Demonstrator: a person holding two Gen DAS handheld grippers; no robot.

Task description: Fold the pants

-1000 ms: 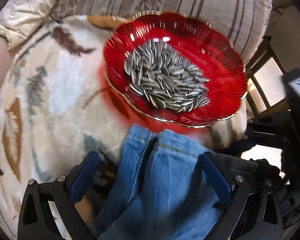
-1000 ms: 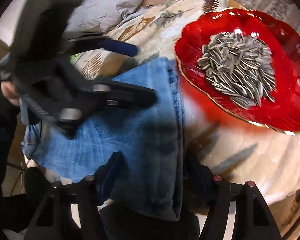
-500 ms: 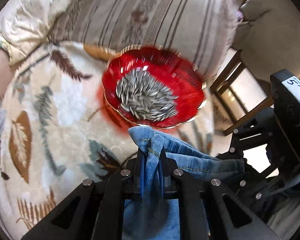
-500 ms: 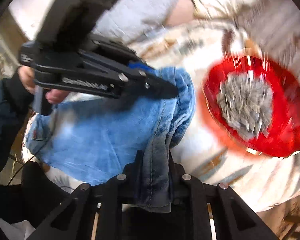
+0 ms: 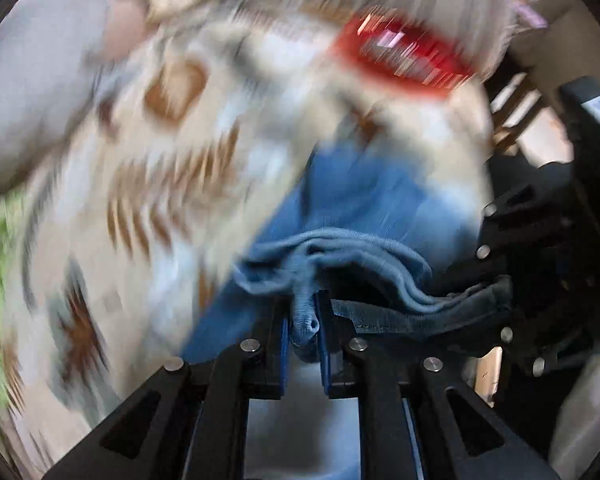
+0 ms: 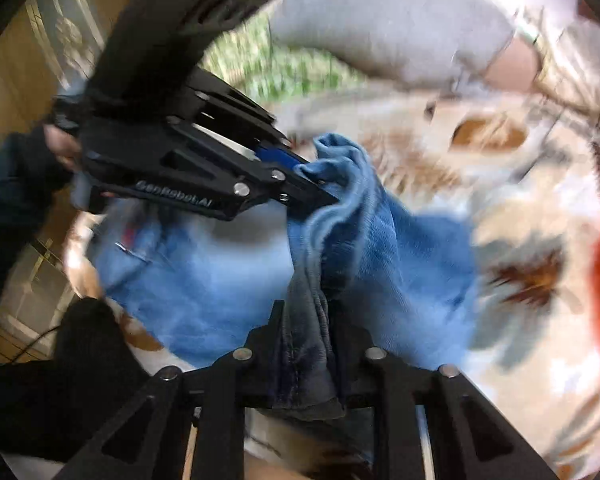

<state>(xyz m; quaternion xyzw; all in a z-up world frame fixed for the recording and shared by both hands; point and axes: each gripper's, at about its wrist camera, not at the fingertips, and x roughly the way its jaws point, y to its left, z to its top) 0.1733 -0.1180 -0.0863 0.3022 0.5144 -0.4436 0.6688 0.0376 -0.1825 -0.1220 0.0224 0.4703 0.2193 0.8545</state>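
The fingers of the left gripper (image 5: 304, 320) pinch a bunched fold of the jeans (image 5: 364, 208) between their blue pads, the jaws having just eased a touch wider with the cloth between them. The fingers of the right gripper (image 6: 306, 340) likewise clamp a thick, darker hem, also having just loosened slightly. Holding two points of the same edge looks meant to carry that end over the rest, making the fold. The denim is soft, heavy and ribbed where gathered, draping from both grips onto a fuzzy cream blanket (image 5: 148, 184) with brown leaf patterns. Beyond it sits a glossy red dish (image 5: 404, 56), blurred; the cloth should clear it.
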